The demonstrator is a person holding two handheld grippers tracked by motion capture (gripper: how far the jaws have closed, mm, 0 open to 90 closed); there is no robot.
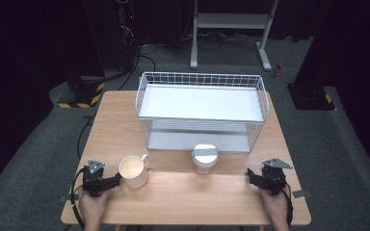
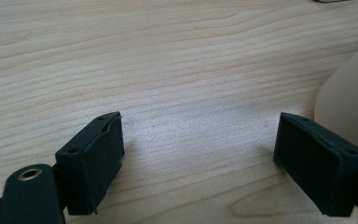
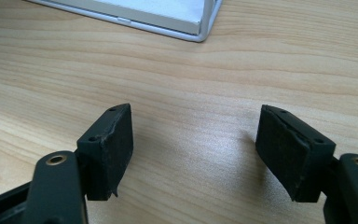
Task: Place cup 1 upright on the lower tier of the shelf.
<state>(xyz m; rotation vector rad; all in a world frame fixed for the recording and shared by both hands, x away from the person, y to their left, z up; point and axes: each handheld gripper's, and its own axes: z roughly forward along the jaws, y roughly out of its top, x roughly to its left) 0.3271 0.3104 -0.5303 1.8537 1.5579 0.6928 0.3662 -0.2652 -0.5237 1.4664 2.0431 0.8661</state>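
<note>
- While both tongs rest wide and empty on the wooden bench [image 1: 183, 192], I note the cream ceramic mug [image 1: 134, 171] just beside my left tongs [image 1: 117, 180], handle pointing away.
- Right tongs [image 1: 250, 174] sit well apart from it.

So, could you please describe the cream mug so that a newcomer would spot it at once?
Start at the white wire rack on the wooden table. In front of its left corner stands the cream mug, beside the left gripper. Unlike the lidded white jar, it is open-topped with a handle.
</note>
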